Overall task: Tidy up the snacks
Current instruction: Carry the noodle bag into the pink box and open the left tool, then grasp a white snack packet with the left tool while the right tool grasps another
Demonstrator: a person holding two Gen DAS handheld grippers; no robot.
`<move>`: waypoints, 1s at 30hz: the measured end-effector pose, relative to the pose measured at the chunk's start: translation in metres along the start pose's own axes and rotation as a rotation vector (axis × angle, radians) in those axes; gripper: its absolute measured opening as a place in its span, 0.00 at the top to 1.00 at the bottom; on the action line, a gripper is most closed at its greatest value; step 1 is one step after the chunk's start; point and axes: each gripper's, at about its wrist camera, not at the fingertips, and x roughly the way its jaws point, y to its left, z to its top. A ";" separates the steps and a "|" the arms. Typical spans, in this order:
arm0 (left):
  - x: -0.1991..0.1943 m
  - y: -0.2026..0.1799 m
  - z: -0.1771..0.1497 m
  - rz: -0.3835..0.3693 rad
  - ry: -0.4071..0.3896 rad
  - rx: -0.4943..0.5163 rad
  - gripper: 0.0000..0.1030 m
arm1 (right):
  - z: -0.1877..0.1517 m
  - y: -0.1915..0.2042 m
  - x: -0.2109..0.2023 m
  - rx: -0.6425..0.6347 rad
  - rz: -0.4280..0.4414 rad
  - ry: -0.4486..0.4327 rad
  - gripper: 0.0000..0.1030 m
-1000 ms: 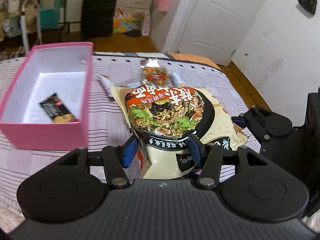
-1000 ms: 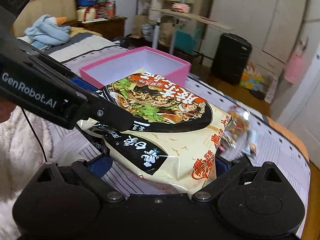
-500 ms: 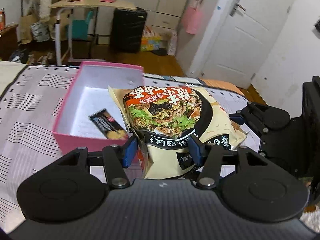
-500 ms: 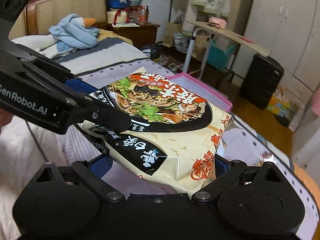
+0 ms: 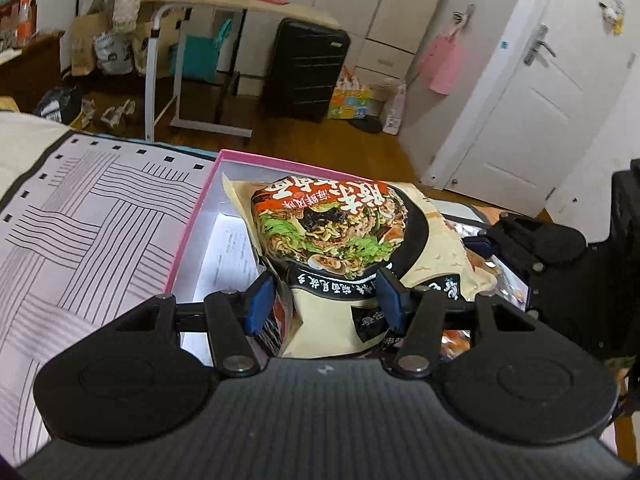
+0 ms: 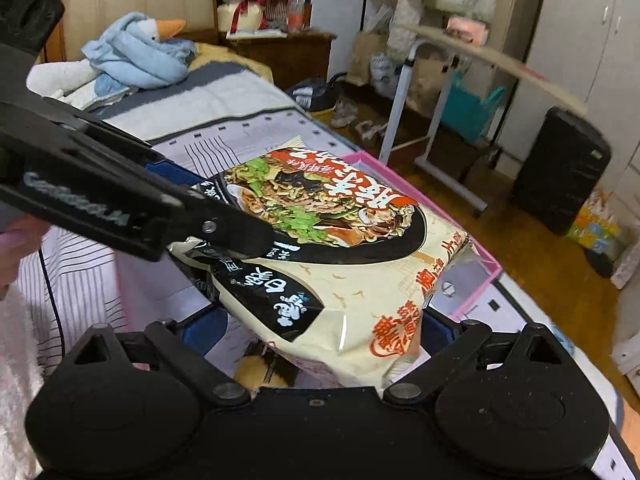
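Note:
A large cream and black instant-noodle pack (image 5: 332, 232) hangs over the open pink box (image 5: 192, 220). My left gripper (image 5: 325, 300) is shut on its near end, blue pads pressing both sides. In the right wrist view the noodle pack (image 6: 340, 280) spans my right gripper (image 6: 320, 332), which is shut on its other edge. The left gripper (image 6: 120, 184) crosses that view from the left. Under the pack, a small dark snack bar (image 6: 260, 368) lies in the pink box (image 6: 480, 248), mostly hidden.
The box sits on a bed with a striped sheet (image 5: 92, 216). A plush goose in a blue blanket (image 6: 136, 56) lies by the headboard. Beyond the bed stand a rolling table (image 5: 224, 4), a black suitcase (image 5: 304, 68) and a white door (image 5: 532, 112).
Both grippers carried the noodle pack sideways from beside the pink box to above it. The box now lies under the pack, and the small clear snack bag has dropped out of view.

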 end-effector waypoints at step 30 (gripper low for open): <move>0.057 -0.006 0.019 0.111 0.096 0.075 0.46 | -0.048 -0.007 -0.104 0.140 -0.102 -0.239 0.04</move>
